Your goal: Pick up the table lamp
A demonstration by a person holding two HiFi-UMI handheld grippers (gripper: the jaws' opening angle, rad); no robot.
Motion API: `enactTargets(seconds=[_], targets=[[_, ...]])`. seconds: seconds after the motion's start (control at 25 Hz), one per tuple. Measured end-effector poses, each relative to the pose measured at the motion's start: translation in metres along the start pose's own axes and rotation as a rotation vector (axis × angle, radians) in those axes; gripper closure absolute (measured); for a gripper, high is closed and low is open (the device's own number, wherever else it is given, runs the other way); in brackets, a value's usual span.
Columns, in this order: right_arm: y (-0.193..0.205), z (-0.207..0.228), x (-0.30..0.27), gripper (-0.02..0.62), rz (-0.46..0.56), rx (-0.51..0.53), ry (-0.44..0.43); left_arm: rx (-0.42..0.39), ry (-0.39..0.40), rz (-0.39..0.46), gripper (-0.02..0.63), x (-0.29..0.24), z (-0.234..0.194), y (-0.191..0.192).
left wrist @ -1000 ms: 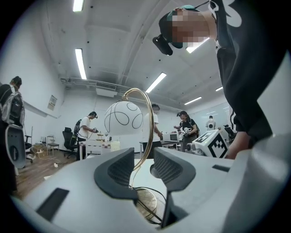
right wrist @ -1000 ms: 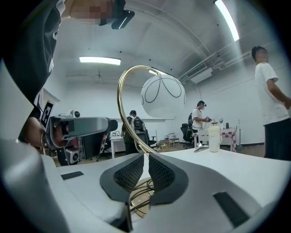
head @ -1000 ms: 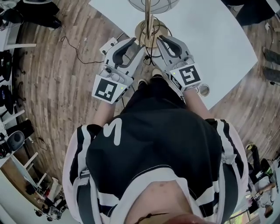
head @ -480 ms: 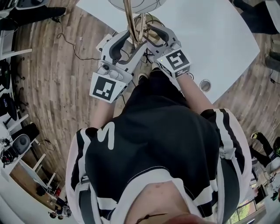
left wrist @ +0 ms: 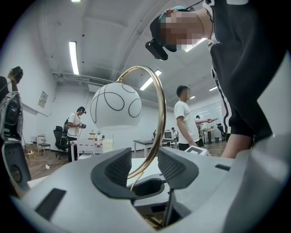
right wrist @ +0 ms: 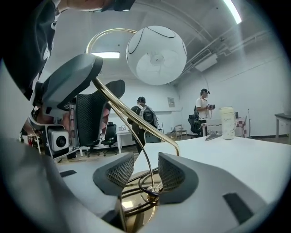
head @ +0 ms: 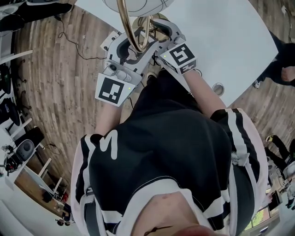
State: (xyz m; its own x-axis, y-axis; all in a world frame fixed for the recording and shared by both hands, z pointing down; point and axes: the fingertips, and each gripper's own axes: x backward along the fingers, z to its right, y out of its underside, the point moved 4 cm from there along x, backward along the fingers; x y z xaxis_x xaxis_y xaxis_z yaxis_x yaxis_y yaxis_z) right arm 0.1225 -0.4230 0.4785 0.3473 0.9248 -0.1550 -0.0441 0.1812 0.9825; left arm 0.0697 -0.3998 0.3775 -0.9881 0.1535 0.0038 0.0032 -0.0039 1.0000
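The table lamp has a white globe shade (left wrist: 116,106) on a curved brass arc (left wrist: 160,113) and a round brass base (right wrist: 136,214). It stands near the front edge of the white table (head: 221,37). My left gripper (left wrist: 143,168) is open, and the brass arc rises between its pads with a gap on each side. My right gripper (right wrist: 142,172) is open low over the base, with the thin brass wire and its ring between the pads. In the head view the left gripper (head: 138,44) and right gripper (head: 161,34) meet at the lamp's foot under the globe (head: 138,4).
A white bottle (right wrist: 227,123) stands farther back on the table, and a round grommet (head: 217,88) sits near its front corner. A cable (head: 78,46) trails over the wooden floor on the left. Several people stand among desks and chairs in the background.
Both grippers have moved forward to the lamp's foot, and its brass stem now runs between their jaws. In the head view the arc has swung towards the left.
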Motion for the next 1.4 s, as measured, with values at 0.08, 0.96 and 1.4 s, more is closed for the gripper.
enactTargets(seconds=[0.08, 0.96, 1.4], targets=[[0.000, -0.002, -0.001, 0.434, -0.007, 0.021, -0.001, -0.001, 0.009, -0.002, 0.425, -0.002, 0.003, 0.001], [0.001, -0.002, -0.022, 0.577, -0.018, 0.047, 0.023, -0.051, 0.009, -0.007, 0.525, -0.008, 0.001, 0.015], [-0.018, -0.006, -0.025, 0.578, 0.036, 0.088, 0.013, -0.043, -0.002, 0.014, 0.529, -0.008, -0.003, 0.012]])
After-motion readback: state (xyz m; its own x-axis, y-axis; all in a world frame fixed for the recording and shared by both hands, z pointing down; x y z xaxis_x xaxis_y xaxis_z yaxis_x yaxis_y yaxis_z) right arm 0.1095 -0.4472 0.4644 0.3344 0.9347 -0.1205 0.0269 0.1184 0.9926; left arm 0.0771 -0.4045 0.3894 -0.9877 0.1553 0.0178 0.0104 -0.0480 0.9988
